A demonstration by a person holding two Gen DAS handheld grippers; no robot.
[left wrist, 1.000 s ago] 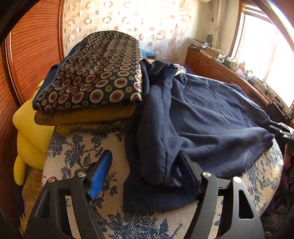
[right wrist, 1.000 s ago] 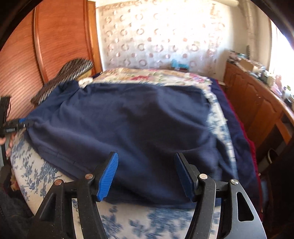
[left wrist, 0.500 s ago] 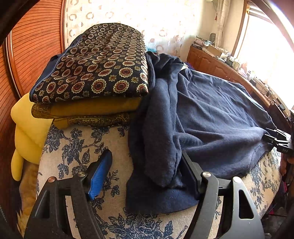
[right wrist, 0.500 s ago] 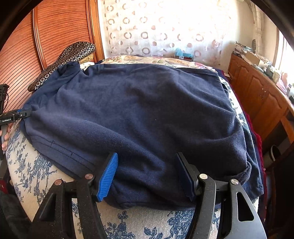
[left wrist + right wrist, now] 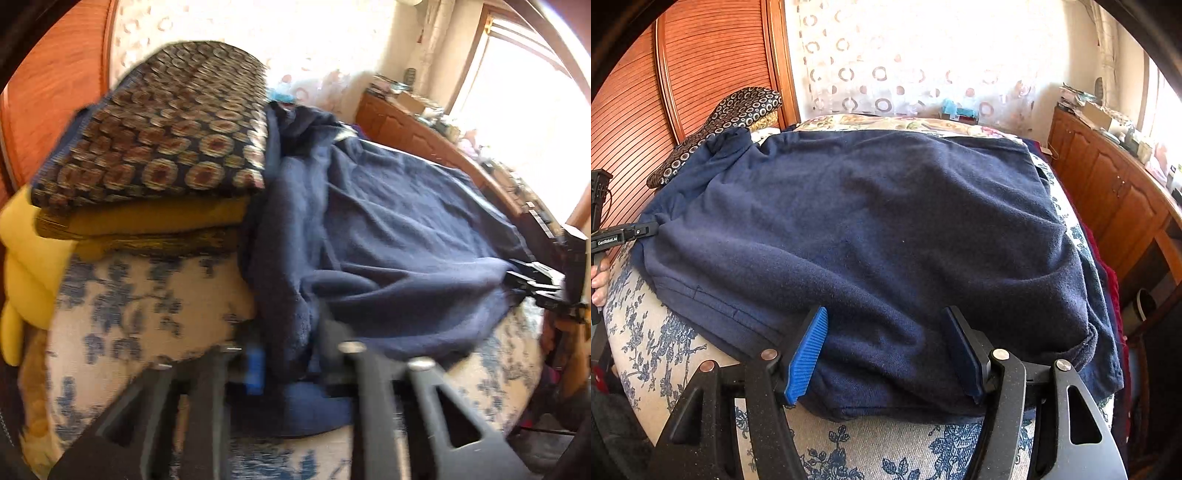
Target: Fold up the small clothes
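The navy fleece garment [image 5: 871,236] lies spread flat across the bed's blue-floral cover [image 5: 665,339], its near hem at the bed's front edge. The left gripper [image 5: 291,354] has just been closing its fingers and now clenches a bunched fold at the garment's left edge, the cloth pinched between them. The right gripper [image 5: 886,354] rests with fingers released, spread apart over the near hem without pinching it. A stack of folded patterned cloths [image 5: 155,147] sits just beside the garment's far left corner.
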